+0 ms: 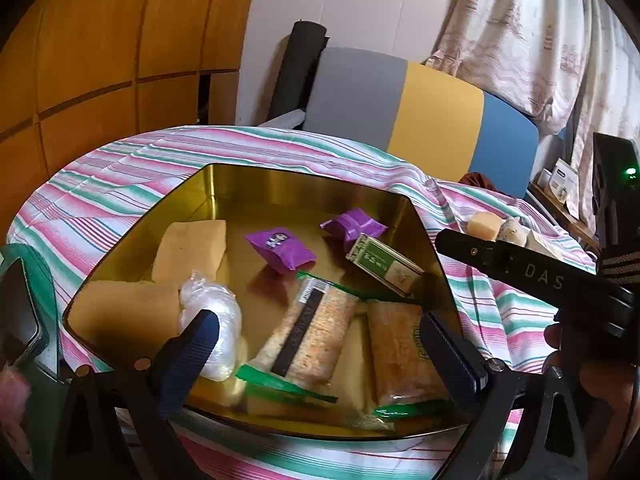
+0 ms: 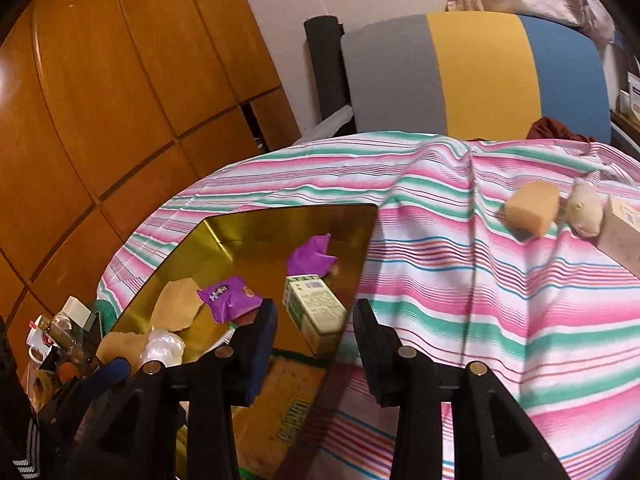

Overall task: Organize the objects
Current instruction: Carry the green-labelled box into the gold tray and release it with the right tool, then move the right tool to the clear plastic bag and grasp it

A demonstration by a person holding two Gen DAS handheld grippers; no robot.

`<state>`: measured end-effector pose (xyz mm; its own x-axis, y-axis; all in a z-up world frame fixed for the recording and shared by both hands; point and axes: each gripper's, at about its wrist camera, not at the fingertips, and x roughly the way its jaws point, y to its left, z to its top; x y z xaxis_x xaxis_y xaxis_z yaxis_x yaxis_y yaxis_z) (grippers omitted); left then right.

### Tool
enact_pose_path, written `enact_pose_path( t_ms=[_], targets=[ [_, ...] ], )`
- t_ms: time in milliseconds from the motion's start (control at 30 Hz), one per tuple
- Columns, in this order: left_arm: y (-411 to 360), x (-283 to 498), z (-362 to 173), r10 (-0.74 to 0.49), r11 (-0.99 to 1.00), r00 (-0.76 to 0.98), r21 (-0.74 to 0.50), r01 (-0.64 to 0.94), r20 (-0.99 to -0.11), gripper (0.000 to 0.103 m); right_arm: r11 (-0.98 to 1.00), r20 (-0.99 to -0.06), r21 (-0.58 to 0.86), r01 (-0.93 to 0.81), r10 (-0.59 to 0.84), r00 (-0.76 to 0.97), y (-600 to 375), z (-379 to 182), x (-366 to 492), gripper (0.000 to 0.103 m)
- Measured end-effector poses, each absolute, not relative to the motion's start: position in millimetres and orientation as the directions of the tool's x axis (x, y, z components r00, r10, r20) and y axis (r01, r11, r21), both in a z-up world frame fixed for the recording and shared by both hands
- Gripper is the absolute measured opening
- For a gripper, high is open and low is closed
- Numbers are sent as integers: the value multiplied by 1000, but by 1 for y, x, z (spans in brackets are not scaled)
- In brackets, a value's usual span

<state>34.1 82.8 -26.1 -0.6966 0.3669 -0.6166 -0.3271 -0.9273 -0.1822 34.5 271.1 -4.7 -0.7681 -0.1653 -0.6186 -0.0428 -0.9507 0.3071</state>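
A gold tin box (image 1: pixel 256 184) sits on the striped cloth and holds two purple packets (image 1: pixel 280 249), a green carton (image 1: pixel 384 264), yellow sponges (image 1: pixel 188 248), cracker packs (image 1: pixel 312 332) and a clear plastic bag (image 1: pixel 216 320). My left gripper (image 1: pixel 320 344) is open and empty above the box's near side. My right gripper (image 2: pixel 316 344) is open and empty over the box's right rim (image 2: pixel 360 272), just near the green carton (image 2: pixel 316 312). On the cloth at the right lie a yellow sponge (image 2: pixel 532 208), a beige lump (image 2: pixel 586 210) and a pale box (image 2: pixel 624 232).
A grey, yellow and blue chair back (image 2: pixel 480 72) stands behind the table. Wooden cabinets (image 2: pixel 100 100) fill the left. Small bottles and clutter (image 2: pixel 64 332) sit left of the box. A curtain (image 1: pixel 540 32) hangs at the right.
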Motion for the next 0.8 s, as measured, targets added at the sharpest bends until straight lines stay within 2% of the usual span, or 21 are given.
enact_pose_path(
  t_ms=[233, 800],
  targets=[
    [93, 39, -25, 377, -920, -689, -168, -353, -619, 101, -934, -611, 343, -100, -141, -779, 292, -8, 51, 39],
    [136, 58, -15, 442, -869, -649, -118, -480, -619, 102, -907, -668, 323, -271, -15, -744, 362, -38, 95, 39]
  ],
)
